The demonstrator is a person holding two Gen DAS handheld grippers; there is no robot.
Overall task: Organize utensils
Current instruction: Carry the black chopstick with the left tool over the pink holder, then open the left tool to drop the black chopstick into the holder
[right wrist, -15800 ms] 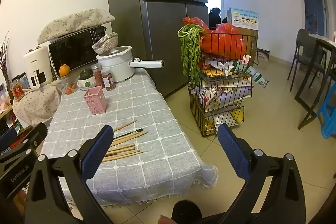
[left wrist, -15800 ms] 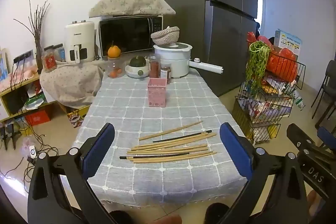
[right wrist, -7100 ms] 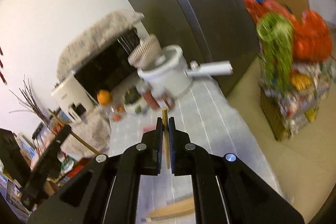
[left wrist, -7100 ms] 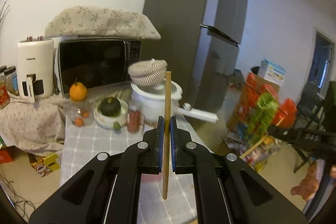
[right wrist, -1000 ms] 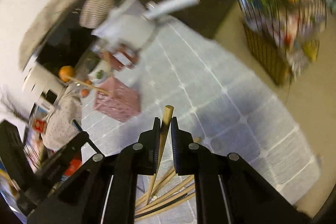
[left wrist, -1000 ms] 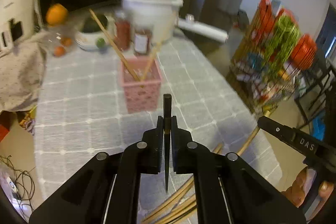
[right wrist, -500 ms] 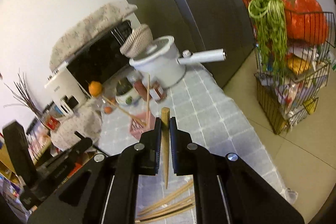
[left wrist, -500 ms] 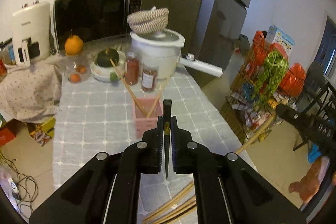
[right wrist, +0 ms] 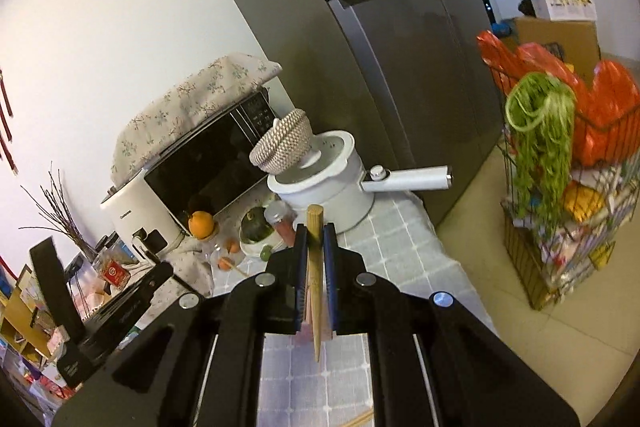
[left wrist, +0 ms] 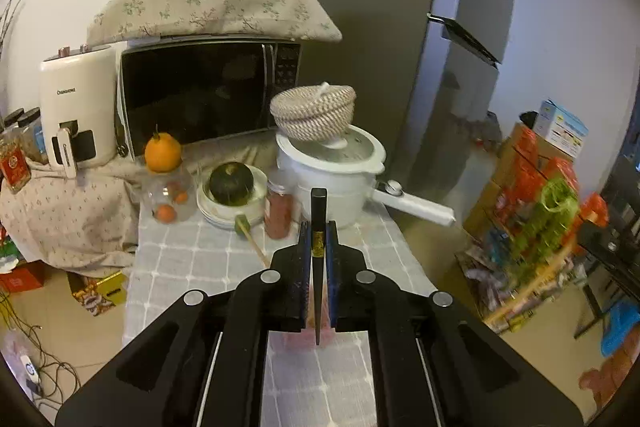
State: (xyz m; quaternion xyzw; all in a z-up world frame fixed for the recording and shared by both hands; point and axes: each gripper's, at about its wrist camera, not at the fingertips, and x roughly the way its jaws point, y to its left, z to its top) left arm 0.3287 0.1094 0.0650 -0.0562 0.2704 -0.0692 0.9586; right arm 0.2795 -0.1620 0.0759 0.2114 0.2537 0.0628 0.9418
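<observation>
Above the checked tablecloth (left wrist: pixel 224 259), my left gripper (left wrist: pixel 318 243) clamps a black chopstick (left wrist: pixel 318 227) upright; my right gripper (right wrist: pixel 315 247) pinches a wooden chopstick (right wrist: pixel 315 267), both over the pink holder (right wrist: pixel 304 333).

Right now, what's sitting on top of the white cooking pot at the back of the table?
A woven basket sits upside down on the white pot's lid, slightly off to one side. Whatever is beneath the basket or inside the pot is covered and cannot be seen.
</observation>
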